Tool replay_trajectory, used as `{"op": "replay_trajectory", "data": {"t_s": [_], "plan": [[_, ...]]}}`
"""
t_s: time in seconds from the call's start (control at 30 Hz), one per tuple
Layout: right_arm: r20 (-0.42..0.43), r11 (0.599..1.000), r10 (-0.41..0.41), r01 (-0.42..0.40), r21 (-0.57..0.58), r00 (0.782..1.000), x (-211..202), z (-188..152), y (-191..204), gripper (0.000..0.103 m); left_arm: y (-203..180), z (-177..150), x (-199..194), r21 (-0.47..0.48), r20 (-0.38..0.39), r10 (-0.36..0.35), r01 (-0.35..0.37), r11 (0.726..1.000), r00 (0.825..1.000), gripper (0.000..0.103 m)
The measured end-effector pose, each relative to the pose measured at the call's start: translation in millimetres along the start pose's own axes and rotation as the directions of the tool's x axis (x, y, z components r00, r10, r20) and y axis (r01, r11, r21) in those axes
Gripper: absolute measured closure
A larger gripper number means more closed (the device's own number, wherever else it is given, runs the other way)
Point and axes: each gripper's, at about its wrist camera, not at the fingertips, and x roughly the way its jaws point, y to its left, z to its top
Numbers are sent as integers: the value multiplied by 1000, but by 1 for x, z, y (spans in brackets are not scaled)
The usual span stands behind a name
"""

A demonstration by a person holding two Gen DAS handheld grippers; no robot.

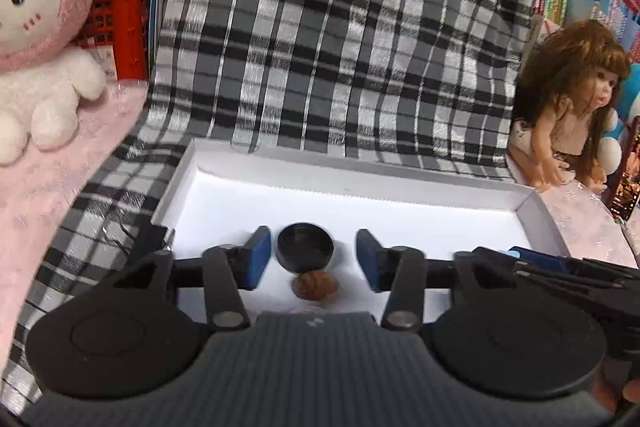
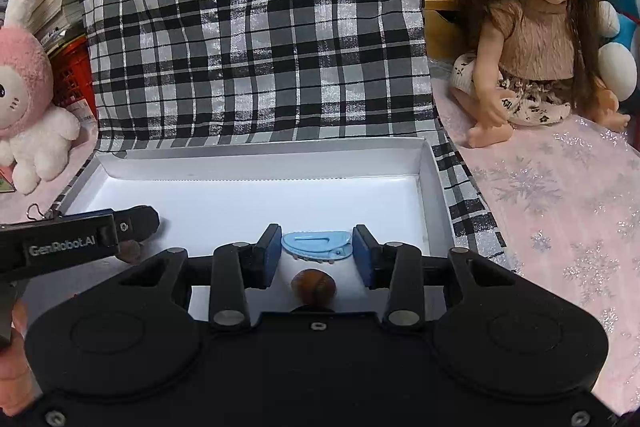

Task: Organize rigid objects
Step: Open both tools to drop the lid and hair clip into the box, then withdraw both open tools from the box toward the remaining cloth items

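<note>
Brown walnut (image 1: 315, 285) lies beside glossy round black cap (image 1: 305, 246).

Cap (image 1: 305, 247) and walnut (image 1: 315, 285) in tray (image 1: 400, 183) (cap behind), doll (image 1: 568, 103) right

We see a black round cap (image 1: 305, 251) lying flat in the white box (image 1: 400, 183), a brown walnut (image 1: 316, 286) touching it, a blue clip (image 2: 316, 245) nearby.

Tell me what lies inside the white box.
Inside the white box: a black round cap, a light blue clip between the right hand-held gripper pads, and walnut-like brown lumps. The near part is hidden by both hand-held grippers.
</note>
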Motion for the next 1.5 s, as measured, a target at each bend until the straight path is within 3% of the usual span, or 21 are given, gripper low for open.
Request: {"op": "replay_trajectory", "data": {"t_s": [0.37,0.57,0.67,0.97,1.17,1.5], "plan": [[77,999,27,-24,-41,997,-34,-5,5,51,-2,-1,-41,54,69,-27,23,998,997,15],[116,996,70,-62,-71,991,-65,-16,4,41,-9,-13,-76,215,166,-1,-35,976,986,5],[138,991,88,-73,-111,987,-83,-24,7,37,-10,-20,-92,246,179,-9,-36,969,984,1],[191,976,130,-91,-198,973,-131,-53,15,32,-16,-45,-128,209,182,-84,45,977,980,0],[217,967,159,-107,-233,963,-157,-74,13,30,-24,-70,-155,248,214,-110,56,967,971,0],[236,951,178,-106,-289,955,-180,-113,5,27,-21,-114,-176,218,204,-119,73,973,972,0]]}}
